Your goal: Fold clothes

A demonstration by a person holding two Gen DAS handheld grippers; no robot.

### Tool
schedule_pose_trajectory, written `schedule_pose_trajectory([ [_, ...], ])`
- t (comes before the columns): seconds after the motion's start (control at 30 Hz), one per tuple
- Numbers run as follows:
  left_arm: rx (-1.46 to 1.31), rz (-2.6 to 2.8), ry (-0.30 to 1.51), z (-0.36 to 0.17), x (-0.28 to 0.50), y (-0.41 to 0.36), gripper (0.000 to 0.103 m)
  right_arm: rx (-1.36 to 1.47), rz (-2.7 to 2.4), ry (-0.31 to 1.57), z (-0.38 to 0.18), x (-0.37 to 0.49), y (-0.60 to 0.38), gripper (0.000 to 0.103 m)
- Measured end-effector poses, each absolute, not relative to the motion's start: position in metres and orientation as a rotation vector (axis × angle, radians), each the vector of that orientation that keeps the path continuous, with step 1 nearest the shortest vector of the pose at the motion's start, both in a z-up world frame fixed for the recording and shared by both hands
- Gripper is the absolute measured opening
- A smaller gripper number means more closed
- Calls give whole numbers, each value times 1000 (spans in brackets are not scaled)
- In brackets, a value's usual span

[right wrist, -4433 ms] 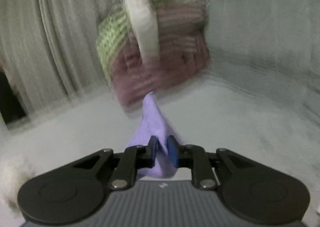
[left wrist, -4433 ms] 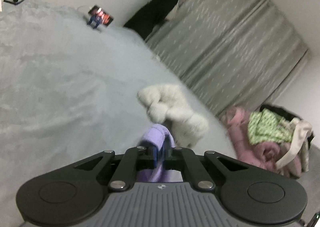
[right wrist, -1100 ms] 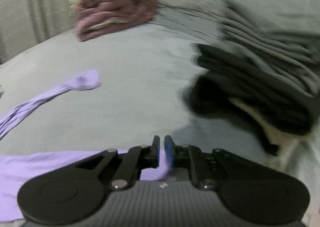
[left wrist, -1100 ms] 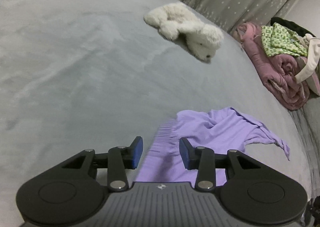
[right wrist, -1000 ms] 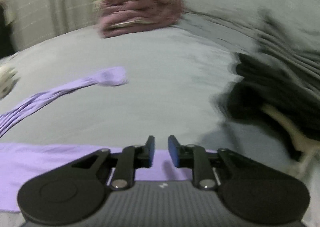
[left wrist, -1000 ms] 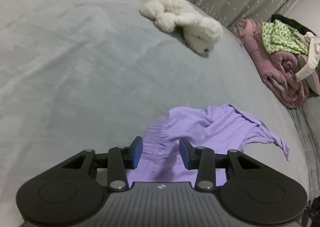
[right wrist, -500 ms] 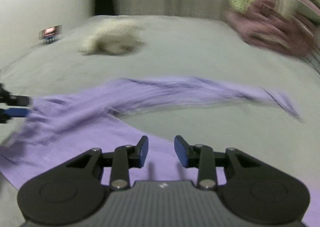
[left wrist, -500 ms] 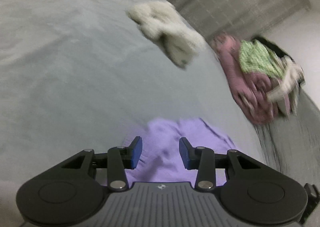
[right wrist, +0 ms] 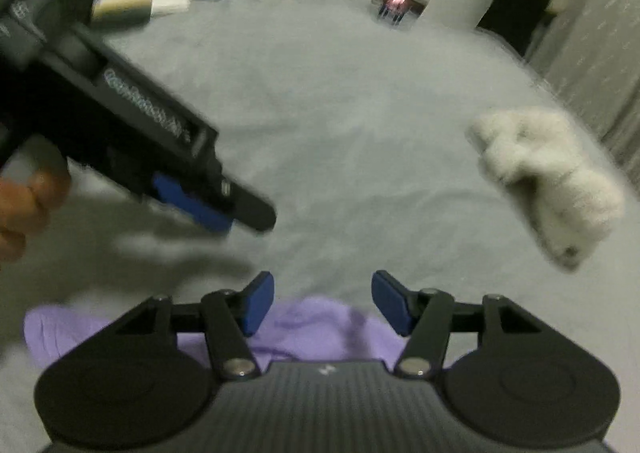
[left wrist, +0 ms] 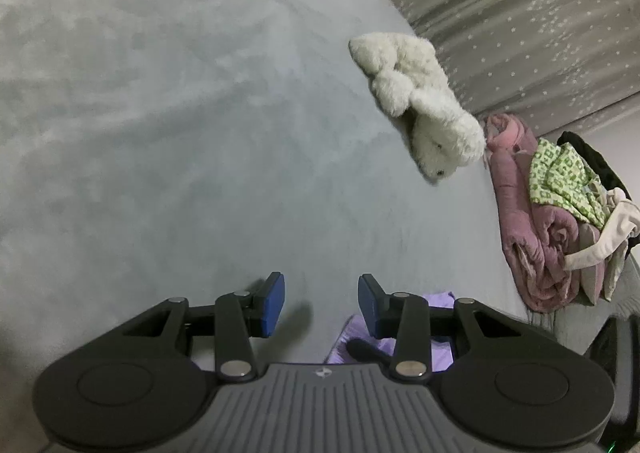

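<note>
Purple garment (right wrist: 320, 329) flat on grey bed (right wrist: 360, 141), directly under and just ahead of right tool (right wrist: 322, 303); jaws just opening, nothing between. Left tool (left wrist: 320, 303) parted, empty, garment edge at its right. Right nearer.

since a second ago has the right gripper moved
Yes. The right gripper has swung away from the pink clothes pile toward the plush toy, over the purple garment, its jaws just opening, empty.
</note>
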State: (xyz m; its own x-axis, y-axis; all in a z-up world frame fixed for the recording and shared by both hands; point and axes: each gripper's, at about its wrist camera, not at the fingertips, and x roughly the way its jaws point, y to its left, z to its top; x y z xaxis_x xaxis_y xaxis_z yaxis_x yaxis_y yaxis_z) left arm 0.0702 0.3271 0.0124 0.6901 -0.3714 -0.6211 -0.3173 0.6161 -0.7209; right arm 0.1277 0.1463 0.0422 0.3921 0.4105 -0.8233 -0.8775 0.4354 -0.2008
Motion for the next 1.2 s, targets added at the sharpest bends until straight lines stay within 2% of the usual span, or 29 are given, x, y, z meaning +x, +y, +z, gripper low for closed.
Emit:
schedule_pose_trajectory([
  [0.03, -928, -42, 852, 12, 72, 325, 38, -725, 938, 800, 38, 127, 143, 28],
  [0.07, -902, -45, 863, 13, 73, 322, 38, -731, 965, 800, 38, 124, 137, 20],
  [0.13, -845, -51, 882, 16, 74, 315, 38, -706, 973, 795, 39, 114, 113, 17],
  [0.4, -703, -191, 943, 21, 76, 272, 38, -563, 801, 660, 44, 51, 41, 17],
  [0.57, -611, -253, 972, 26, 72, 249, 38, -550, 735, 719, 27, 33, 22, 20],
  [0.73, -561, -350, 913, 39, 65, 239, 38, -492, 722, 670, 37, 31, 24, 22],
  [1.2, -679, -470, 912, 20, 91, 223, 37, -434, 665, 605, 37, 24, 39, 21],
])
